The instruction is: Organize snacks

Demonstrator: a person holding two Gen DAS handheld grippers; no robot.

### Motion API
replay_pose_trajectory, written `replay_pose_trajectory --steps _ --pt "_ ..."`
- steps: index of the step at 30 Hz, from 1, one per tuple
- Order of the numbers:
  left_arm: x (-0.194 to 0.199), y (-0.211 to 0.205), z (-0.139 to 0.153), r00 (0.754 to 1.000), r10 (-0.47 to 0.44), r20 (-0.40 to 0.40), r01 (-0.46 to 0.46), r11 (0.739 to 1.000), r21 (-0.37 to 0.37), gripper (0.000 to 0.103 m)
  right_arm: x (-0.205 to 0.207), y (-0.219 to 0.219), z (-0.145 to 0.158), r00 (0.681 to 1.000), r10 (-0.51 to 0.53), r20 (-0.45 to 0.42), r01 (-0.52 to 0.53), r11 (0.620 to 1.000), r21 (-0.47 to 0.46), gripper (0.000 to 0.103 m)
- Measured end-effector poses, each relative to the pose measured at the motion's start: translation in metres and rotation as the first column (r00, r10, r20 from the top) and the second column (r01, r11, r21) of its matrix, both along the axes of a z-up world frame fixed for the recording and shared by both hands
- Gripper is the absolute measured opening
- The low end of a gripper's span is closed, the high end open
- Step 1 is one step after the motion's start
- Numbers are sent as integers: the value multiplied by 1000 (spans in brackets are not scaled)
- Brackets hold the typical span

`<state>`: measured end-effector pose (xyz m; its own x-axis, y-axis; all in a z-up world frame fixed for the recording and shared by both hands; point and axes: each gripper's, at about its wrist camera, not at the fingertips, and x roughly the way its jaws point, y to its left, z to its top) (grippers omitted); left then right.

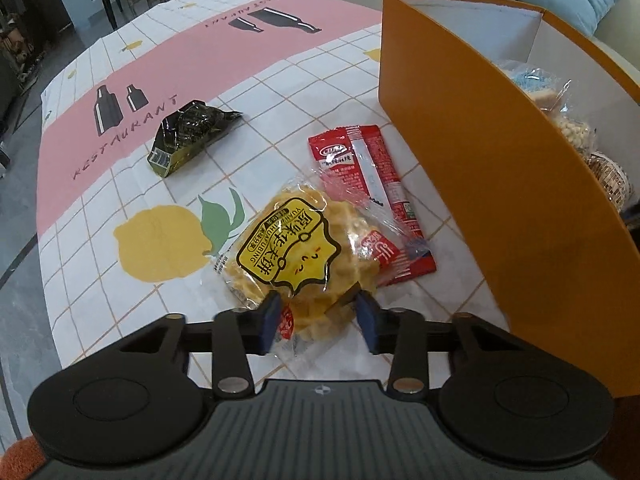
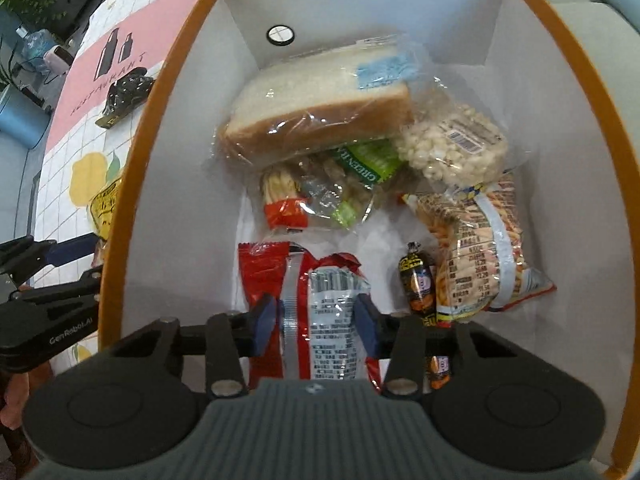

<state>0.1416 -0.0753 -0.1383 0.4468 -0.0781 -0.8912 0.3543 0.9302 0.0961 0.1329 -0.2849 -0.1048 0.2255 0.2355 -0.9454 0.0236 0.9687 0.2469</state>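
Inside the orange box (image 2: 132, 184), your right gripper (image 2: 316, 320) points steeply down, clamped on the red snack packet (image 2: 320, 300). Outside on the tablecloth (image 1: 168, 60), your left gripper (image 1: 320, 316) pinches the waffle pack (image 1: 296, 248); its near edge hides behind the fingers (image 1: 270, 316).

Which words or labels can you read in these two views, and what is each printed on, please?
"RESTAURANT": pink band of the tablecloth, beside bottle drawings; printed again mirrored farther back.
"GenRobot.AI": the other hand-held gripper, seen from the right wrist view.
"GREEN": green packet in the orange box; the rest is hidden.
Waffle packet: Chinese characters, too unclear to quote.
Red sachet and barcode print: too small.
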Motion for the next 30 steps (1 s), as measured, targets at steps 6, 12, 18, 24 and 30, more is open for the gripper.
replay_pose_trajectory --steps 6,12,18,24,30 --pt "-1 10 10 999 30 34 -29 999 -43 3 -3 6 -3 1000 20 -17 -20 1000 0 38" --pt "-2 18 36 995 55 77 -48 994 -95 0 -11 -1 6 1000 -15 17 15 1000 4 38" --pt "-8 16 64 993 52 110 -35 989 -146 0 -23 -6 27 997 -24 79 24 1000 -8 38" --pt "-21 9 106 983 27 182 11 978 -207 0 -38 -16 44 990 -65 128 64 998 11 38" --pt "-25 -4 122 985 -26 171 54 985 -162 6 -53 -18 58 983 -73 169 64 996 58 38"
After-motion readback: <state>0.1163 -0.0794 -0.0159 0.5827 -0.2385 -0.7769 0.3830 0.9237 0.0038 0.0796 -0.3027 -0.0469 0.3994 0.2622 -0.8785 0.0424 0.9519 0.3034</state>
